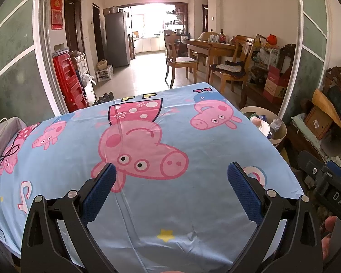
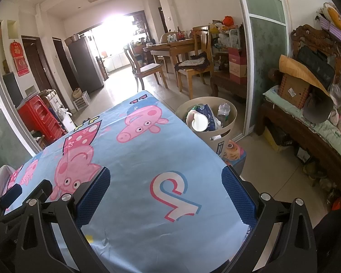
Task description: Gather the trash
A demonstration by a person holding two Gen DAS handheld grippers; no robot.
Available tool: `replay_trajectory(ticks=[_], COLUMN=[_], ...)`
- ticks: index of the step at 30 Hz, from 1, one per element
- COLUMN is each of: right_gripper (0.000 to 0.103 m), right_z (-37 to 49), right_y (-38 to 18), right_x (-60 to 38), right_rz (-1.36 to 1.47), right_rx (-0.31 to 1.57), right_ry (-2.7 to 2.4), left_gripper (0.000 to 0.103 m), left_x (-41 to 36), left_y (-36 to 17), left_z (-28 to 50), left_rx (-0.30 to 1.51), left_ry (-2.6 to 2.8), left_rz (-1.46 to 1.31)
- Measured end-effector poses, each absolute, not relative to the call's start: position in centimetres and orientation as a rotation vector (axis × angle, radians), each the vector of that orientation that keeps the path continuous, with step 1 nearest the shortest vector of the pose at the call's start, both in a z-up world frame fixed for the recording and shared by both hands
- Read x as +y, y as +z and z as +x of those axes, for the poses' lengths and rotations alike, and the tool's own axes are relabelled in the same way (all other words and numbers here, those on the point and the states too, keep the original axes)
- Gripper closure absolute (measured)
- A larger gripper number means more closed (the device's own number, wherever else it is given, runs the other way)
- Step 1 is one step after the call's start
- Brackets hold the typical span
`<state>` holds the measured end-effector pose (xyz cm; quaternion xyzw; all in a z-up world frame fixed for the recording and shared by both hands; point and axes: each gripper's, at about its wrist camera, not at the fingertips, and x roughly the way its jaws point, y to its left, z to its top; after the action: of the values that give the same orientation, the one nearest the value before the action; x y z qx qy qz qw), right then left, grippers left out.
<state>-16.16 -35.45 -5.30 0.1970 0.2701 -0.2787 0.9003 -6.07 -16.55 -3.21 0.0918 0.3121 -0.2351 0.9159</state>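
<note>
Over a smooth, lightly creased blue cartoon-pig tablecloth [image 2: 147, 159], both the left gripper [image 1: 171, 173] and right gripper [image 2: 164, 177] hover with dimpled blue pads spread wide, holding nothing. Beside the table's right edge stands a round beige plastic bin [image 2: 225, 134], stuffed with a white paper cup [image 2: 200, 121], a clear bottle [image 2: 222, 109] and crumpled wrappers.

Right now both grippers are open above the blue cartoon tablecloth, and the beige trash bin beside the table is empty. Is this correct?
Not quite: the trash bin is not empty. The right wrist view shows a white cup, a clear plastic bottle and other waste inside it. The rest holds: the left gripper and right gripper are open above the tablecloth.
</note>
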Motion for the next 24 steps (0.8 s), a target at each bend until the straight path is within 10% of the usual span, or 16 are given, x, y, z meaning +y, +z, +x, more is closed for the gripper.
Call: replay_trajectory(ticks=[24], right_gripper=[0.009], right_z=[-16.18], right_y=[-5.35], right_x=[-35.5], right_rz=[0.411], right_rx=[0.561], right_ry=[-0.576], left_gripper=[0.006], left_x=[-16.71], left_y=[-3.84], left_z=[-5.87], left_rx=[0.656], left_ry=[-0.495], left_rz=[0.22])
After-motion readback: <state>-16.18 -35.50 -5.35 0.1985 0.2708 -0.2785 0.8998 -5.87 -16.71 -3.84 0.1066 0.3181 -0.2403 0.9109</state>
